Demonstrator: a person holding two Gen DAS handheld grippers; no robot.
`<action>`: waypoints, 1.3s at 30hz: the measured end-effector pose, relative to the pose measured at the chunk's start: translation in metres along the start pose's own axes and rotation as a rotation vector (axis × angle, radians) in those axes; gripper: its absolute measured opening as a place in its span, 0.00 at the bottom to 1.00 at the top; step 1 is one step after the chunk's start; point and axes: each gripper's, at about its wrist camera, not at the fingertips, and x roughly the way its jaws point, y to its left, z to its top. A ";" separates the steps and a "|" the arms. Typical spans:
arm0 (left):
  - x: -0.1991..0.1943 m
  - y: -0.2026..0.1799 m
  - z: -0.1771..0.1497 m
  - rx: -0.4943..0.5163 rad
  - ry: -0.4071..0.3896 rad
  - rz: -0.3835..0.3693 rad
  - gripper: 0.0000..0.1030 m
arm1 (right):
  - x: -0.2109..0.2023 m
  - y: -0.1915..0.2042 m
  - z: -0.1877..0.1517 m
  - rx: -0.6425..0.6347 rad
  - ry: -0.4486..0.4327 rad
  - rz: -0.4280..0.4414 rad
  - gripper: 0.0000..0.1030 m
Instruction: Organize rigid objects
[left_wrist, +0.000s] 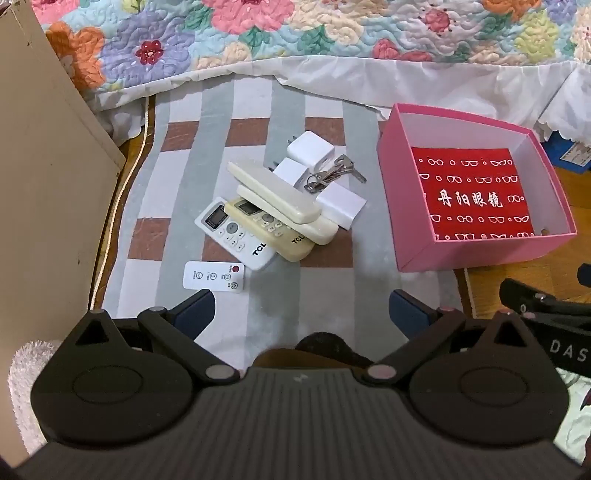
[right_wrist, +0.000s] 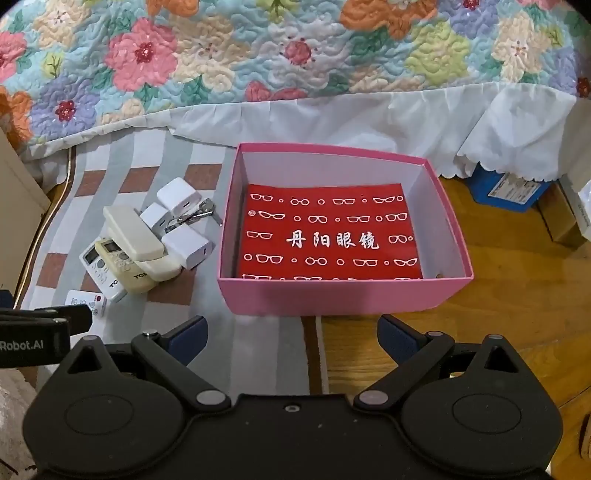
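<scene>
A pile of rigid objects lies on a striped mat (left_wrist: 325, 284): several stacked remotes (left_wrist: 273, 210), a small flat white remote (left_wrist: 214, 276), three white chargers (left_wrist: 310, 149) and a bunch of keys (left_wrist: 332, 173). The pile also shows in the right wrist view (right_wrist: 136, 247). An open pink box (left_wrist: 406, 184) with a red printed cloth (left_wrist: 476, 195) on its bottom stands right of the pile; in the right wrist view the box (right_wrist: 332, 295) is straight ahead. My left gripper (left_wrist: 301, 314) is open and empty, just short of the flat remote. My right gripper (right_wrist: 291, 338) is open and empty in front of the box.
A bed with a floral quilt (right_wrist: 258, 55) and white skirt (right_wrist: 332, 122) runs along the back. A beige cabinet (left_wrist: 40, 166) stands at the left. A blue box (right_wrist: 506, 192) lies under the bed at right, on a wooden floor (right_wrist: 498, 314).
</scene>
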 end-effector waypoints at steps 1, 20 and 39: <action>0.000 0.000 0.000 -0.003 0.002 0.004 0.99 | 0.000 0.000 -0.001 0.009 -0.002 0.004 0.97; -0.005 0.003 0.001 -0.019 -0.022 0.023 0.99 | -0.003 -0.002 0.005 -0.015 -0.001 -0.032 0.97; 0.014 0.006 -0.007 -0.068 0.056 -0.008 0.99 | 0.005 0.003 0.003 -0.021 0.014 -0.001 0.97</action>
